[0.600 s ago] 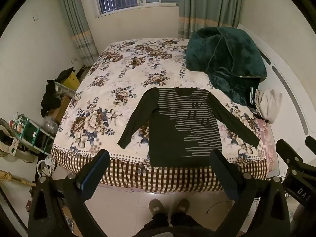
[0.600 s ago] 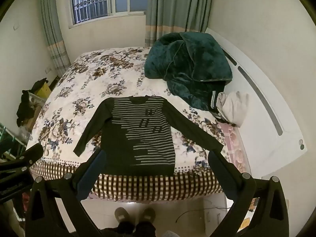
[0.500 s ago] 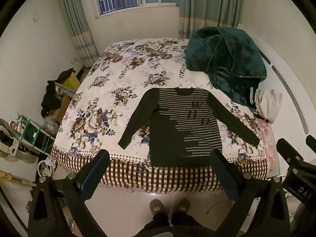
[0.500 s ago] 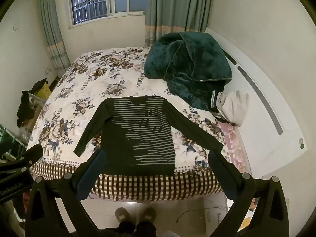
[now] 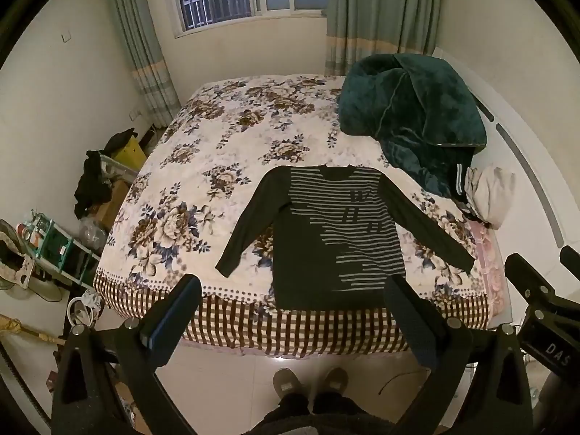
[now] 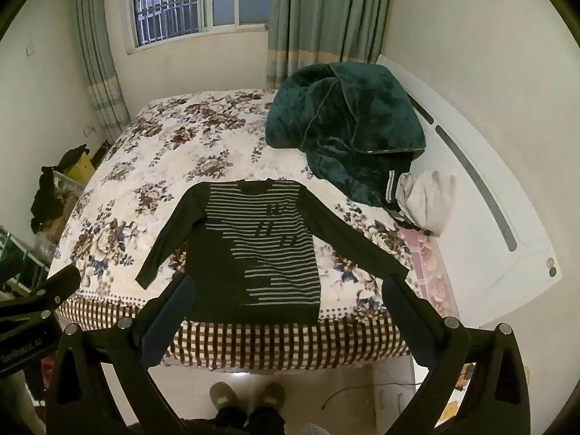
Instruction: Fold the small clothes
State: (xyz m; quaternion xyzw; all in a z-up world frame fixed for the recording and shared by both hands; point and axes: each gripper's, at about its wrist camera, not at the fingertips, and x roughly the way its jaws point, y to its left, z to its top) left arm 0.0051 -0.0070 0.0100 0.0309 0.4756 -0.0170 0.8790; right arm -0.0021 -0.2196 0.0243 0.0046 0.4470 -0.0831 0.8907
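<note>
A dark long-sleeved sweater with grey stripes [image 5: 337, 243] lies flat and face up on the floral bedspread [image 5: 203, 195], hem at the near bed edge, both sleeves spread out. It also shows in the right wrist view [image 6: 253, 250]. My left gripper [image 5: 290, 311] is open and empty, held in the air in front of the bed above the hem. My right gripper [image 6: 286, 308] is open and empty, also short of the bed edge. Neither touches the sweater.
A dark green plush blanket [image 5: 409, 119] is heaped at the bed's far right, with a pale cloth bundle [image 5: 489, 195] beside it. A white headboard [image 6: 482, 210] runs along the right. Cluttered shelves and bags [image 5: 54, 239] stand left of the bed. Slippered feet [image 5: 311, 384] stand on the tiled floor.
</note>
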